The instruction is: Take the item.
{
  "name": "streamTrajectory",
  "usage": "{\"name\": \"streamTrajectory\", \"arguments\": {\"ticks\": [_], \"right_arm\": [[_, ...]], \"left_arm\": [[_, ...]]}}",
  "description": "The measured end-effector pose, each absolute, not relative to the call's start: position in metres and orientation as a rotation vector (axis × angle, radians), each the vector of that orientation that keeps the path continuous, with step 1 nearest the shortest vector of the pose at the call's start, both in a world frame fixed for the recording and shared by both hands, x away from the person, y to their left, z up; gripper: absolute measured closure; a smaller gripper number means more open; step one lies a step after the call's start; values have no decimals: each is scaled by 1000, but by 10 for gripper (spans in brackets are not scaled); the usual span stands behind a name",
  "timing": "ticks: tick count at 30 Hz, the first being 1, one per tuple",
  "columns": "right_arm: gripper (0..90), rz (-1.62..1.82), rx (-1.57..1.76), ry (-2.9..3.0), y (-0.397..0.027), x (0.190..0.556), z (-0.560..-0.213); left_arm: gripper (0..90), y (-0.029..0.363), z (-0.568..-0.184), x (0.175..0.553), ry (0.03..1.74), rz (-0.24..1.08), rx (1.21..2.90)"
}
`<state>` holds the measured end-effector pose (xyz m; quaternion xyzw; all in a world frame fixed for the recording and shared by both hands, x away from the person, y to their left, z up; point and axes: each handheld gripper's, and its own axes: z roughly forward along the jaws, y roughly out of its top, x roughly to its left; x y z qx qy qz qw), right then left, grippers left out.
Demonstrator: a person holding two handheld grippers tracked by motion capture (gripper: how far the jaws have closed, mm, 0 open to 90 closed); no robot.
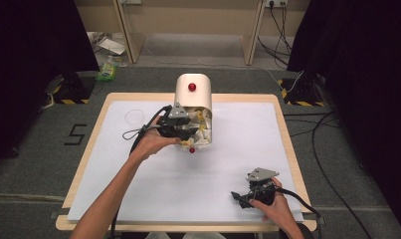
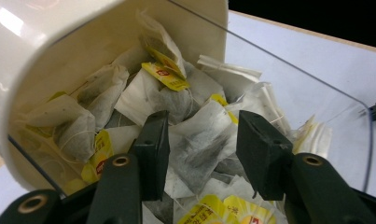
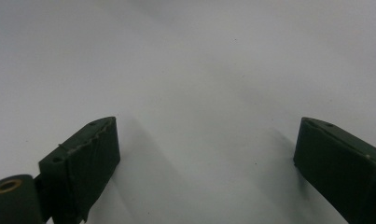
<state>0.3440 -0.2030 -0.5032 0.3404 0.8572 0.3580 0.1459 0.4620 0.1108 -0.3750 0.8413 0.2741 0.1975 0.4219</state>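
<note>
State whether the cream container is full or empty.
Full: the cream container holds a heap of tea bags behind its clear door.

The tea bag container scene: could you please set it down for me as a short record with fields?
container: cream box with a red knob, its clear front flap open toward the person
contents: paper tea bags with yellow tags, heaped inside
left gripper: reaching into the heap, one tea bag between its fingers, not yet pinched
right gripper: open, holding nothing, low over the white sheet at the near right
surface: wooden table covered by the white sheet
</note>
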Motion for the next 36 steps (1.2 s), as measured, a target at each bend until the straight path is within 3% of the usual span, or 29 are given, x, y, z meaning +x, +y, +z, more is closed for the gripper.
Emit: {"name": "streamTrajectory", "arguments": {"ticks": [5,16,36], "right_arm": [[77,1031,977,2468,-203,344,-503],[77,1031,988,2468,-203,343,-503],[76,1030,979,2470,-203,344,-503]], "left_arm": [[619,111,-376,468,595,559,2169],[846,109,-381,464,587,629,2179],[868,127,-356,445,645,493,1981]]}}
